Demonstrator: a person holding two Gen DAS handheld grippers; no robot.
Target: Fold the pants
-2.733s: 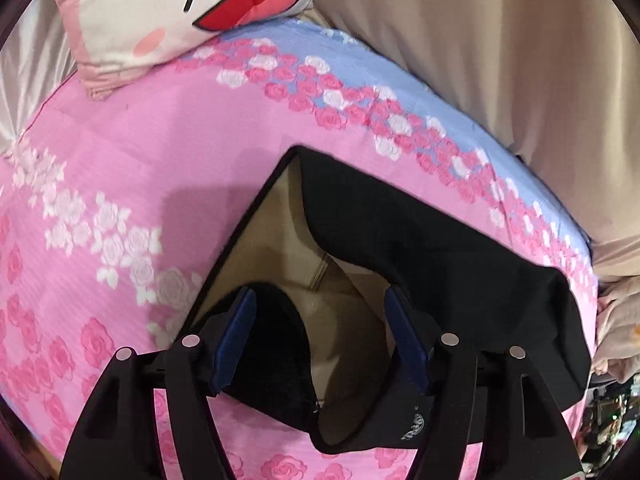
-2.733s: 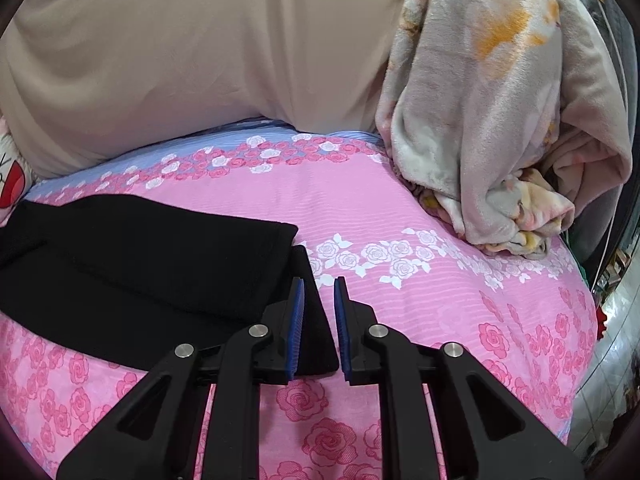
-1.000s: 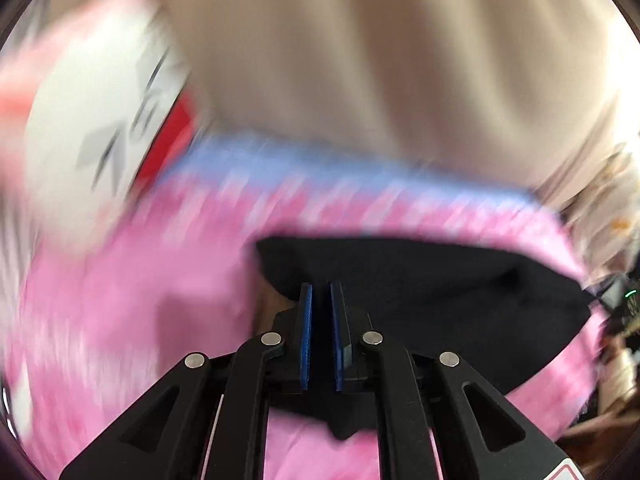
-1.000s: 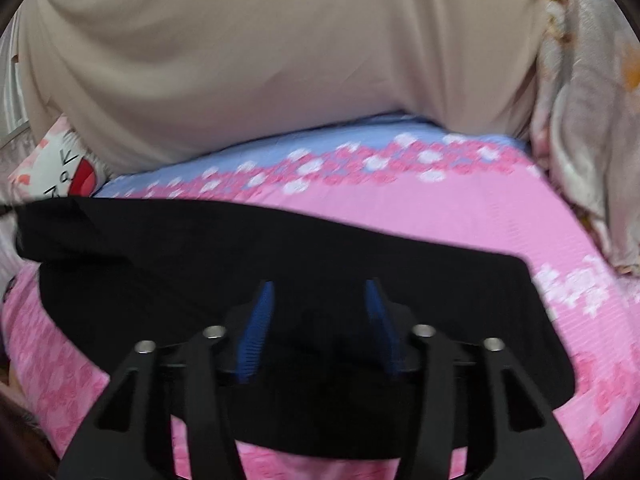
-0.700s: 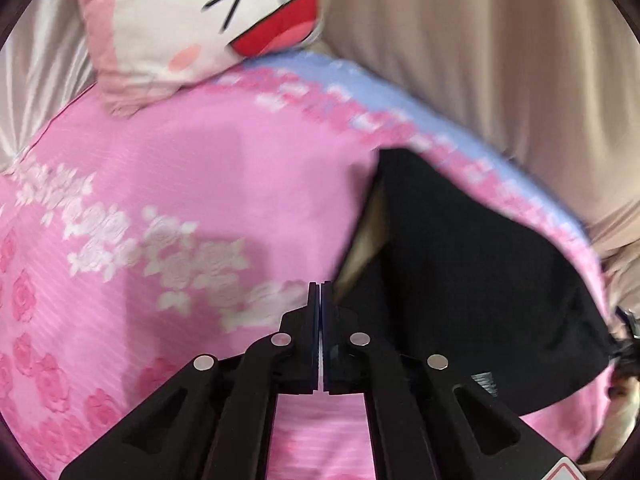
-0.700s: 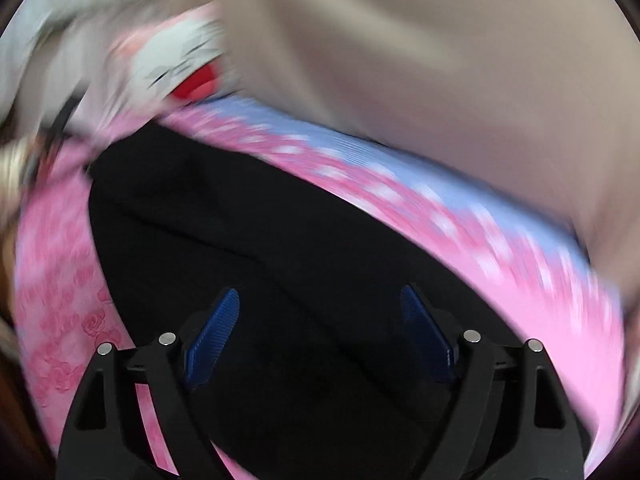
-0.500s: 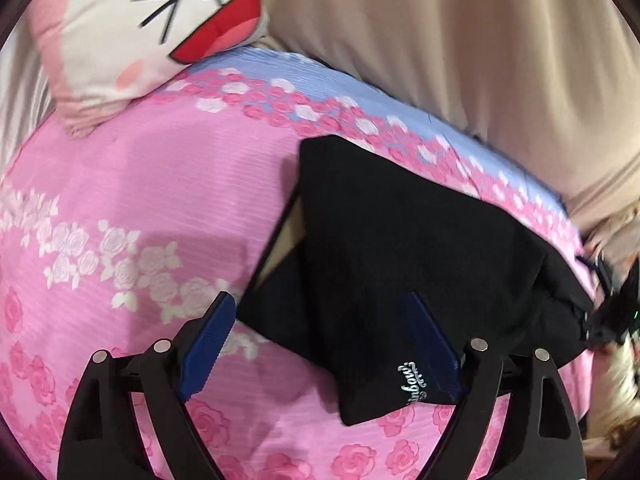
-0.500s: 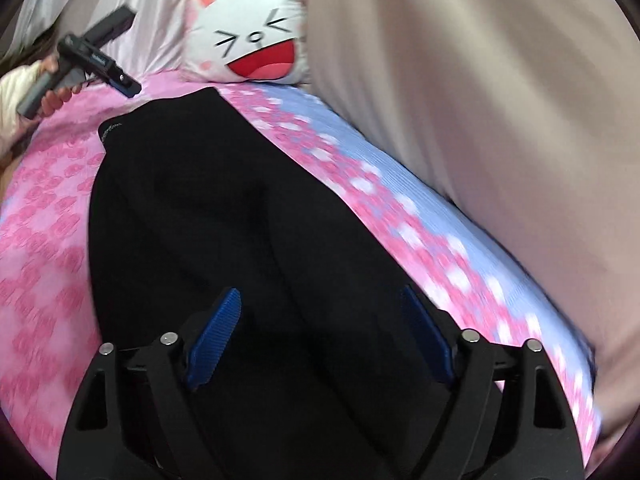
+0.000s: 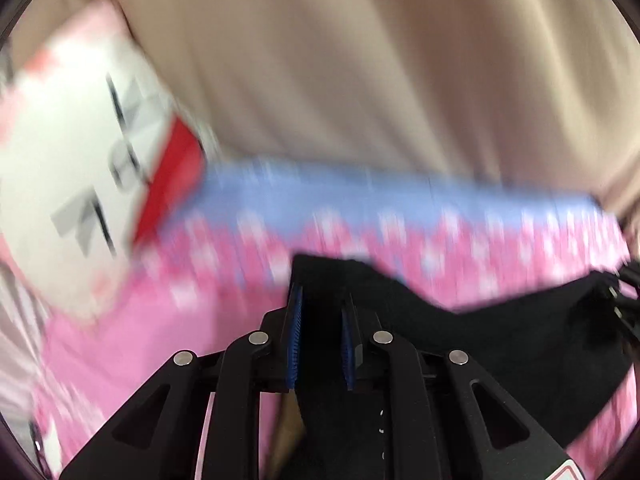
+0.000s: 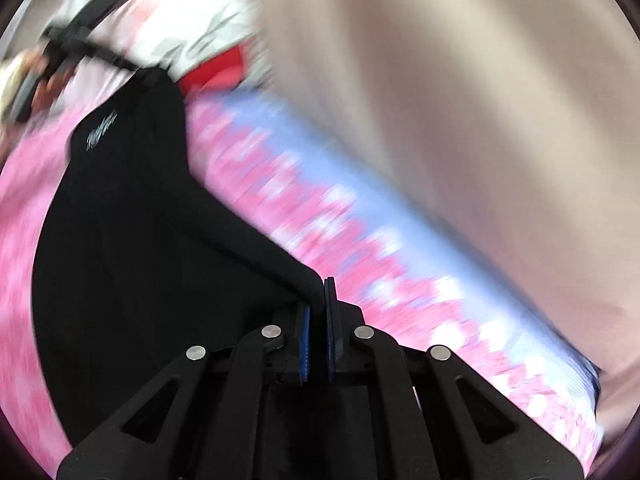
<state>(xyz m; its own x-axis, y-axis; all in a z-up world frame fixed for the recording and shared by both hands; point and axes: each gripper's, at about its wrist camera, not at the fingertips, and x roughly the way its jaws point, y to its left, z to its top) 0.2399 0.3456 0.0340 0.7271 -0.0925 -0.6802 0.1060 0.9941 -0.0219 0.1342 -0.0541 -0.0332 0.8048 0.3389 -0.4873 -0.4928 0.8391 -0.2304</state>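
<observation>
The black pants (image 9: 500, 344) lie on the pink rose-print bed sheet (image 9: 120, 344). Both views are blurred by motion. My left gripper (image 9: 320, 304) is shut on a corner of the pants, black cloth between its blue pads. My right gripper (image 10: 318, 292) is shut on another edge of the pants (image 10: 140, 240), which stretch away to the upper left with a small white logo (image 10: 102, 128). The other gripper shows far off at the upper left of the right wrist view (image 10: 68, 46).
A white cartoon-face pillow (image 9: 80, 168) lies at the head of the bed, also in the right wrist view (image 10: 200, 32). A beige curtain (image 9: 360, 60) hangs behind the bed's blue-edged far side (image 9: 380, 192).
Half a second ago both grippers were wide open above the pants. Now both have closed on the pants' edges and are moving fast, blurring the views.
</observation>
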